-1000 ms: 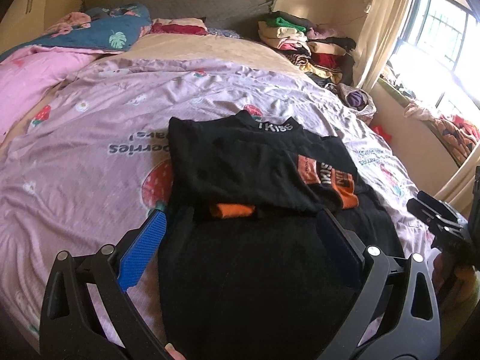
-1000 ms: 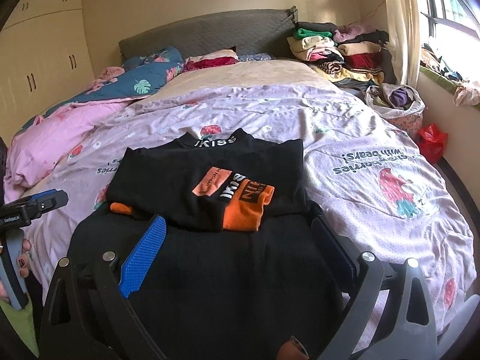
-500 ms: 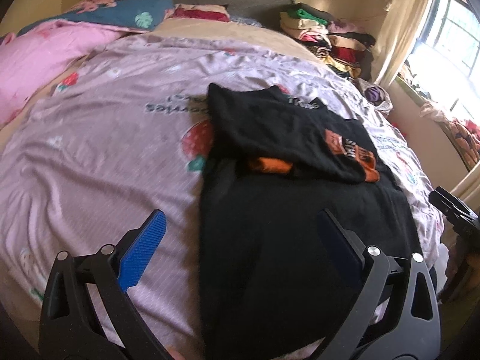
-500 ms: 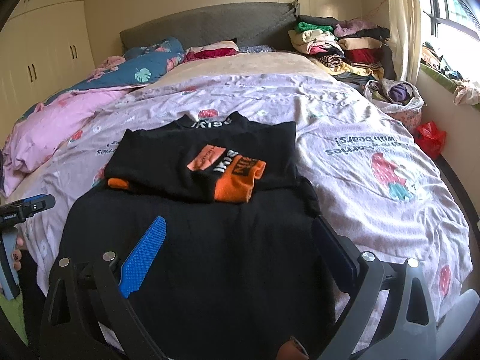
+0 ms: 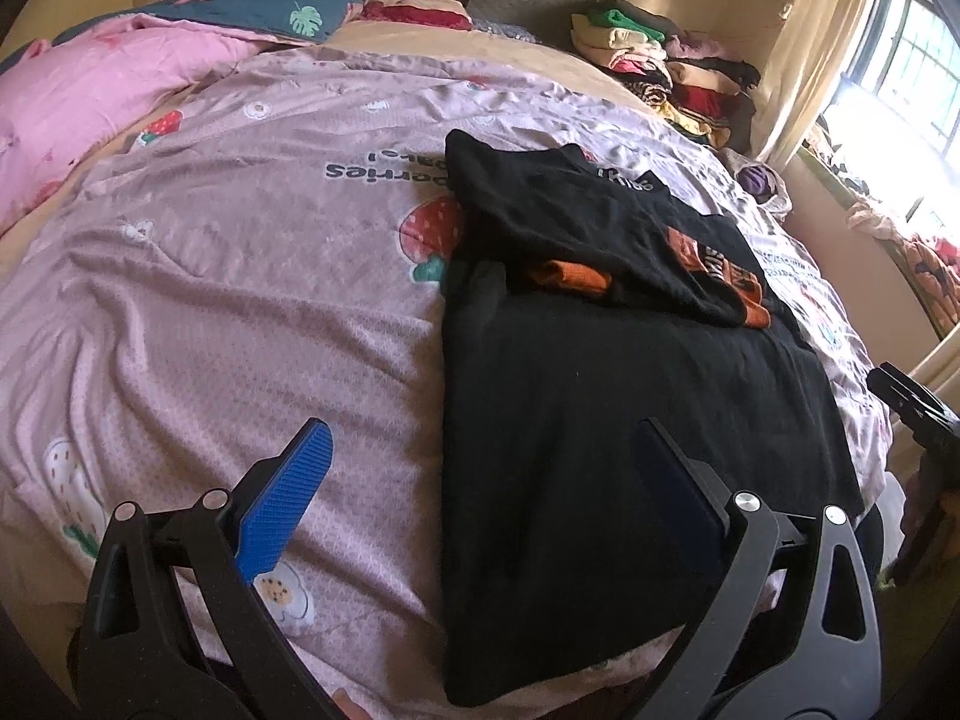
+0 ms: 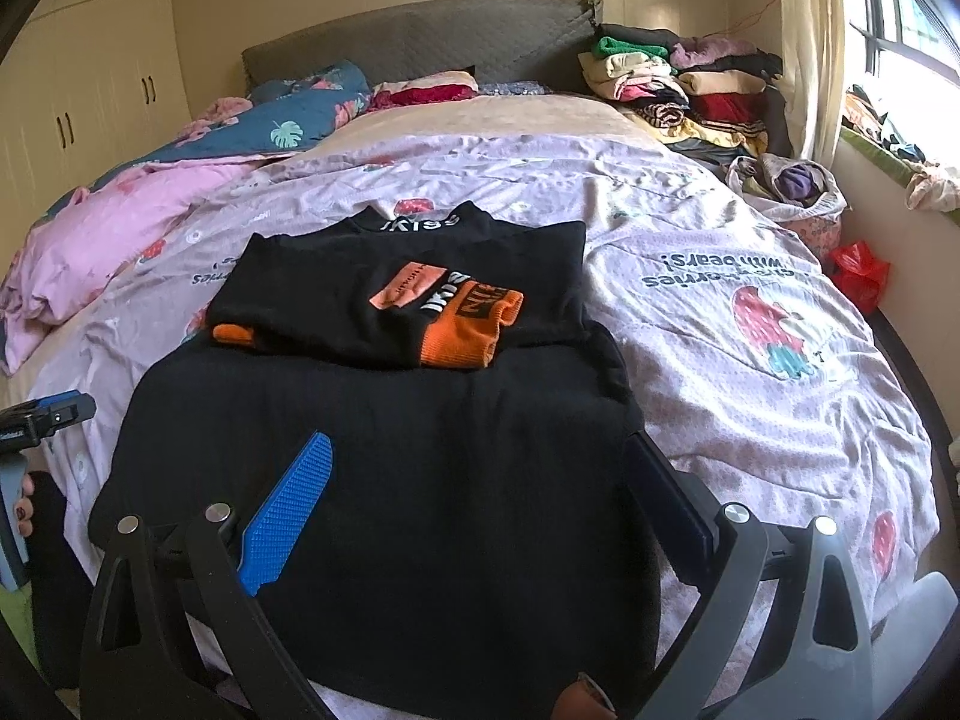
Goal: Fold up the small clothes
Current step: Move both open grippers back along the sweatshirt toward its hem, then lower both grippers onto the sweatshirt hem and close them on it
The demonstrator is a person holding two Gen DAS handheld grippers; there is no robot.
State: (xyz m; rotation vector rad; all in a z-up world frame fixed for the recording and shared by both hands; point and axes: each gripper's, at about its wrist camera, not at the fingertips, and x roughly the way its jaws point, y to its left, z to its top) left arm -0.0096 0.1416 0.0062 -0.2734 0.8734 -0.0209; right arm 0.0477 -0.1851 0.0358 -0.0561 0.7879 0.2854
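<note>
A black shirt [image 5: 612, 444] [image 6: 384, 468] with orange cuffs lies flat on the pink strawberry bedspread [image 5: 240, 276] [image 6: 750, 348]. Its upper half is folded over, so the sleeves and an orange patch [image 6: 462, 318] rest on top. My left gripper [image 5: 480, 456] hangs open above the shirt's left edge, holding nothing. My right gripper [image 6: 480, 468] is open above the shirt's lower part, also holding nothing. In the left wrist view the right gripper [image 5: 918, 414] shows at the far right edge, and in the right wrist view the left gripper [image 6: 42, 420] shows at the left edge with a hand on it.
A stack of folded clothes [image 6: 678, 84] sits at the bed's far right corner. A pink quilt [image 6: 108, 228] and blue pillow [image 6: 300, 114] lie far left. A laundry basket [image 6: 792, 192] and red bag [image 6: 858, 270] sit by the window wall.
Both grippers have drawn back toward the bed's near edge. The left one also swung left, so the shirt now sits right of centre in its view. The shirt has not moved.
</note>
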